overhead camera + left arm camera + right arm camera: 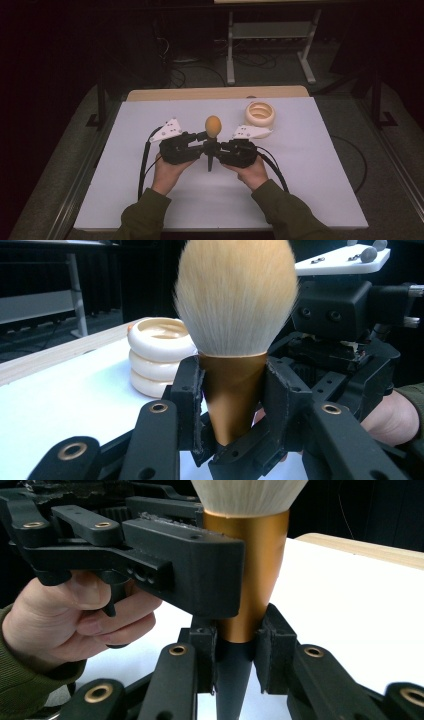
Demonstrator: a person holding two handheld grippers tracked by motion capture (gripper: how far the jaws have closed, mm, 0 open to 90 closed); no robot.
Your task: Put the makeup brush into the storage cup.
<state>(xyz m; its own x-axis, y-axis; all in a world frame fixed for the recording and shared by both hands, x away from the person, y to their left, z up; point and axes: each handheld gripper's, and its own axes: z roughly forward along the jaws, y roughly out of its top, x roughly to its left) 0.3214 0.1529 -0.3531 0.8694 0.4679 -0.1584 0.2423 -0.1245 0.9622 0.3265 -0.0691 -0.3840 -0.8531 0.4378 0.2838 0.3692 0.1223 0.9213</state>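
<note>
High view shows the person holding a makeup brush point(212, 134) upright over the middle of the white table point(310, 200), bristles up and dark pointed handle tip down, with both grippers meeting on it from either side. The left gripper point(200, 144) comes in from the left and the right gripper point(218, 148) from the right, each steadied by a hand point(167, 172). A cream ribbed holder point(260, 113) stands apart from them, toward the far right corner of the table.

From the left gripper view, the left gripper point(233, 390) has its jaws pressed against the gold ferrule point(231, 395), one on each side, just under the bristles point(235, 295). From the right gripper view, the right gripper point(235, 655) pinches lower down, where the gold ferrule point(250, 570) narrows into the black handle point(232, 680); the left gripper's jaw point(190, 575) sits just above it on the same stem.

The step in hand looks like a transfer of the brush from one gripper to the other, possibly on its way to the holder. To do it well, the receiving gripper should be firmly closed before the other lets go, since the ferrule is tapered and smooth and could slip downward through a light pinch. The releasing jaws should open straight outward, without twisting, so the brush stays upright. Keeping the bristles clear of both grippers avoids crushing them.
</note>
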